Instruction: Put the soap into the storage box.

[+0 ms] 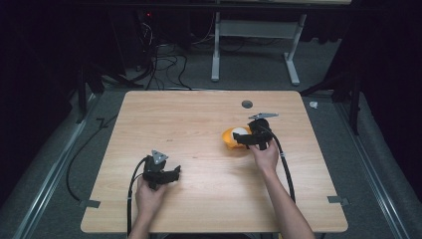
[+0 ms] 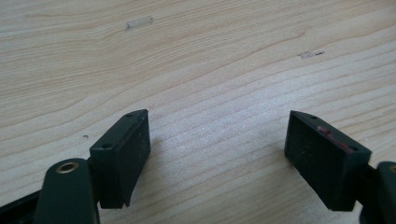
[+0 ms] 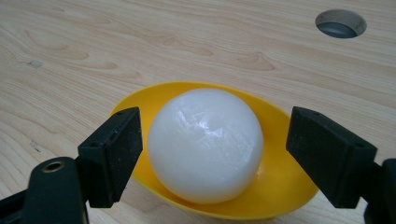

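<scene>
A white ball rests in a shallow yellow bowl on the wooden table. From above, the bowl and ball lie right of the table's middle. My right gripper is open, its jaws standing on either side of the ball without touching it; in the high view the right gripper sits over the bowl's right side. My left gripper is open above bare wood, and from above that left gripper is near the front left of the table.
A round cable hole pierces the table top behind the bowl, also visible as the hole at upper right in the right gripper view. The table stands on grey carpet, with cables and a white frame beyond its far edge.
</scene>
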`<action>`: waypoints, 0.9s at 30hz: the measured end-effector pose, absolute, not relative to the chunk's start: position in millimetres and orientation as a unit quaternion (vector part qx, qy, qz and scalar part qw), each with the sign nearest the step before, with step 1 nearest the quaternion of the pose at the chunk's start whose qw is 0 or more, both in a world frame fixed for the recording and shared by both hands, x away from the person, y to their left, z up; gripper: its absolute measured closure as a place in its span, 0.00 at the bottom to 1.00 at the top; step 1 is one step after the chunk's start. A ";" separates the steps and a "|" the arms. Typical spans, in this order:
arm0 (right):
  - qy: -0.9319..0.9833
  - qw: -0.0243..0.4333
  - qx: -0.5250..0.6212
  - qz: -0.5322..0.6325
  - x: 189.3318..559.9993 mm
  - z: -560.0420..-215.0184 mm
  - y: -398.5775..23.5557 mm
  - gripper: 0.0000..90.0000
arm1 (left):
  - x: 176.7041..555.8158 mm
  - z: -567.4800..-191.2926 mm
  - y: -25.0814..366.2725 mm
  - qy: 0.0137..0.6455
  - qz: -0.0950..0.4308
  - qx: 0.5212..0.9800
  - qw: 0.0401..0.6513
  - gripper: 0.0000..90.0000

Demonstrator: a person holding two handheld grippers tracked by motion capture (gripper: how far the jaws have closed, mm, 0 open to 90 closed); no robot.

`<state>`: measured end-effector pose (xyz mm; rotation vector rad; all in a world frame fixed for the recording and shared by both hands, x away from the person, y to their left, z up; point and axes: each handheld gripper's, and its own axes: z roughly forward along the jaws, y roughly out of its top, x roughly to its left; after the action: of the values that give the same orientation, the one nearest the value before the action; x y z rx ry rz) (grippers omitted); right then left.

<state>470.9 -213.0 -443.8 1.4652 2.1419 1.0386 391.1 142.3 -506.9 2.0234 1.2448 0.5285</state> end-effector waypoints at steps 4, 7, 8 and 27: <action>0.754 0.174 0.515 0.369 468.3 -440.3 -215.7 0.21 | 391.2 -507.0 142.3 0.480 0.204 0.780 0.347 0.25; 0.752 0.177 0.514 0.373 466.1 -437.6 -217.4 0.21 | 391.1 -507.0 142.3 0.480 0.204 0.780 0.347 0.25; 0.752 0.177 0.513 0.373 465.7 -437.0 -217.8 0.21 | 391.1 -507.0 142.3 0.480 0.204 0.780 0.347 0.25; 0.746 0.200 0.510 0.378 453.3 -422.7 -229.3 0.21 | 391.1 -507.0 142.3 0.480 0.204 0.780 0.347 0.25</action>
<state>453.3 -229.3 -422.7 1.4255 2.0864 1.0553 391.1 142.3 -507.0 2.0230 1.2445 0.5280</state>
